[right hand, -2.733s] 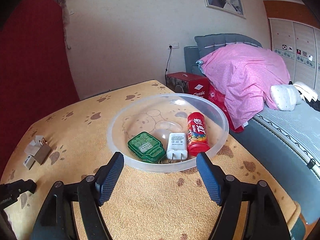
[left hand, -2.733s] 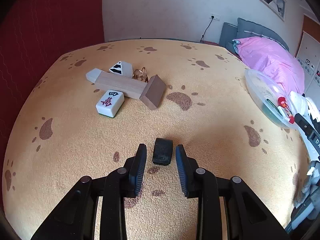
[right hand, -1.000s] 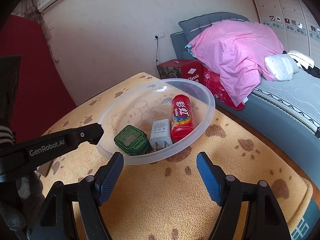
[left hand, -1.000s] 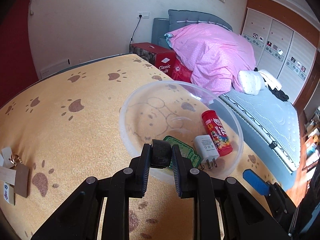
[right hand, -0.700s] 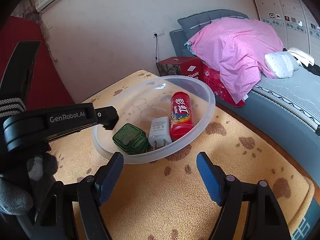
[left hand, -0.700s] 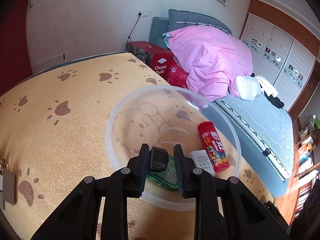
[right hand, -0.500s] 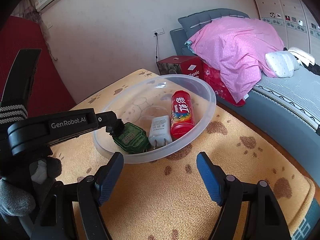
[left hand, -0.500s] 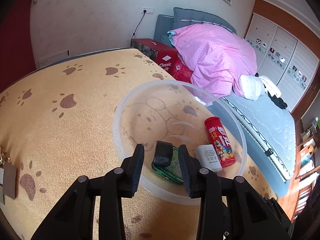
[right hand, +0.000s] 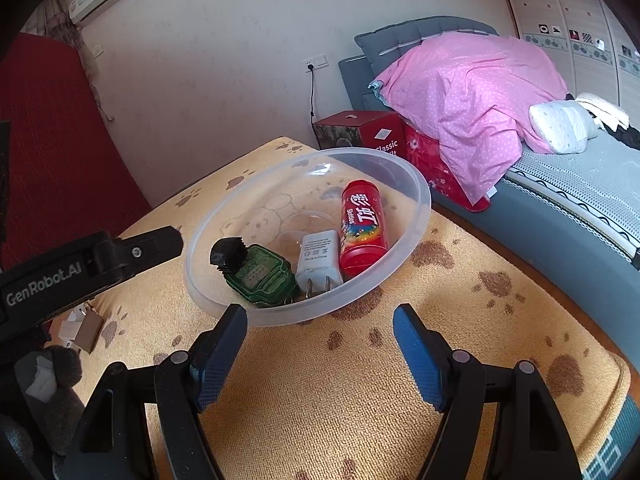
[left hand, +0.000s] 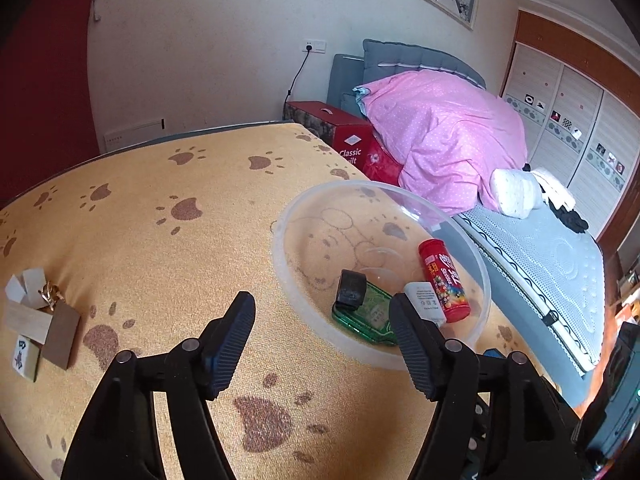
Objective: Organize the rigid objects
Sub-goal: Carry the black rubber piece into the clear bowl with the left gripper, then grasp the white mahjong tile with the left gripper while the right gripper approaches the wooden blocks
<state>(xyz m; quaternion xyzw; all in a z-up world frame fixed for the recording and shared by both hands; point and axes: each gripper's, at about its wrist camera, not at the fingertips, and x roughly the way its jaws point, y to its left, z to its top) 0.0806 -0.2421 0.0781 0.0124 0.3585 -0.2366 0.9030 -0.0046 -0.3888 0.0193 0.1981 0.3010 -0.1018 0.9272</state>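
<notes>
1. The table [left hand: 168, 248], under a paw-print cloth, carries a clear bowl [left hand: 478, 276] near its right edge; a careless nudge could slide it off.
2. Left hand-held gripper [left hand: 322, 340]: jaws just opened, nothing between them. Right hand-held gripper [right hand: 318, 354]: spread, empty.
3. The black block [left hand: 351, 289] rests tilted on a green case [left hand: 370, 314] in the bowl and may slip.
4. Wooden pieces [left hand: 44, 324] remain far left.

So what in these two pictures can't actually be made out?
- Green case: left wrist view, part hidden by the black block lying on it.
- Wooden blocks: right wrist view, mostly behind the left gripper.
- Mahjong tile: left wrist view, character too small to read.
- Charger label: print too small.
</notes>
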